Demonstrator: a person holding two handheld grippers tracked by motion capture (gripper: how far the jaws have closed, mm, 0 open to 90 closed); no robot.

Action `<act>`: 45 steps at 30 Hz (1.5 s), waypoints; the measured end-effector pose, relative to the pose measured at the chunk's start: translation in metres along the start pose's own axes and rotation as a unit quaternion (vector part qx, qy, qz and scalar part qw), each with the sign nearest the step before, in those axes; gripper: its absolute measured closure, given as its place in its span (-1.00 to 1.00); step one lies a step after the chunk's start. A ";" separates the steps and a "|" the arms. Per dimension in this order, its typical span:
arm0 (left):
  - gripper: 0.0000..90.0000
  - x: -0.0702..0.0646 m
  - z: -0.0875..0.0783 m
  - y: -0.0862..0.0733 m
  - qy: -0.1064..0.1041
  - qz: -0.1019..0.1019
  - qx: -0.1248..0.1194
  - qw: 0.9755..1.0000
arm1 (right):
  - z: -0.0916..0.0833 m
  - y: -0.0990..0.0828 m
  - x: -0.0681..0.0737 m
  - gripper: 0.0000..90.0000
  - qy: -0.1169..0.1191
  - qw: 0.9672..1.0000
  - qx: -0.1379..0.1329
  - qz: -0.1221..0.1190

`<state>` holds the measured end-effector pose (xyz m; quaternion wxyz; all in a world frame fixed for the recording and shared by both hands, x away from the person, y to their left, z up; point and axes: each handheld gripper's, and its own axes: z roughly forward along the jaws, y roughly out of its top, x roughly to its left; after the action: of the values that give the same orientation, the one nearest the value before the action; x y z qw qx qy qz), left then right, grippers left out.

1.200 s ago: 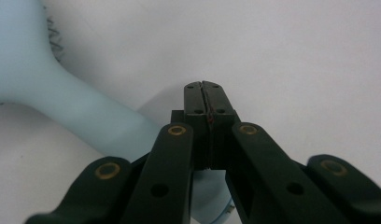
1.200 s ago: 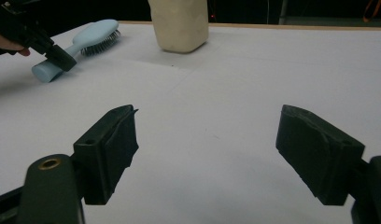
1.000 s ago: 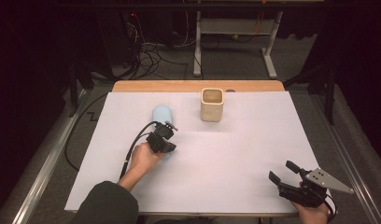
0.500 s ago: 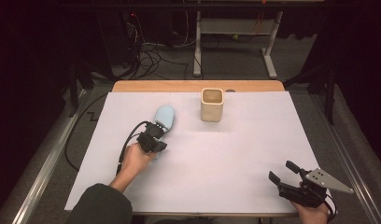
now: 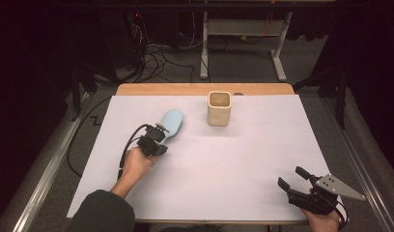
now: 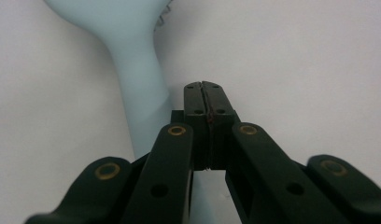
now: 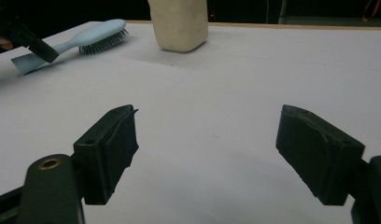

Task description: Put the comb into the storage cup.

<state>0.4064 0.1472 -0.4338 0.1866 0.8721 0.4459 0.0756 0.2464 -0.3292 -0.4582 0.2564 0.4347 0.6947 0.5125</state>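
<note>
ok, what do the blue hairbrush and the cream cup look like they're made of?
Hairbrush: probably moulded plastic, pale blue, smooth with a matte-to-satin finish; the body is one even colour with rounded edges, and its bristles look like thin plastic pins. Cup: probably ceramic or stoneware, cream, matte and faintly speckled; it has thick walls and soft, rounded corners. It could be a cast resin; the look doesn't settle it.

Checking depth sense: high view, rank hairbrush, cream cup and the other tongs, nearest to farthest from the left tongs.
1. Light blue hairbrush: right at the left tongs, its handle beneath them.
2. Cream cup: farther back, to their right.
3. Right tongs: front right corner of the table, farthest.
</note>
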 end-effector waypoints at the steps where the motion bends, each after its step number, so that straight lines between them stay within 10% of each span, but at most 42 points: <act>1: 0.99 0.001 0.000 0.000 0.001 -0.001 0.002 1.000 | 0.000 0.000 0.000 -0.53 0.000 1.000 0.000 0.000; 13: 0.93 -0.001 -0.009 0.001 0.001 0.001 -0.020 1.000 | 0.000 0.000 0.000 -0.53 0.000 1.000 0.001 -0.001; 28: 0.11 0.009 -0.021 0.002 0.020 -0.039 -0.068 0.997 | 0.001 0.000 0.001 -0.52 0.000 1.000 0.002 -0.006; 45: -0.09 0.017 -0.003 0.020 0.047 -0.050 -0.028 0.997 | 0.000 0.000 0.001 -0.52 -0.001 1.000 0.003 -0.007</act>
<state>0.4307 0.1514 -0.4238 0.1933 0.8389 0.4947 0.1192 0.2464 -0.3284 -0.4583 0.2594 0.4308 0.6994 0.5079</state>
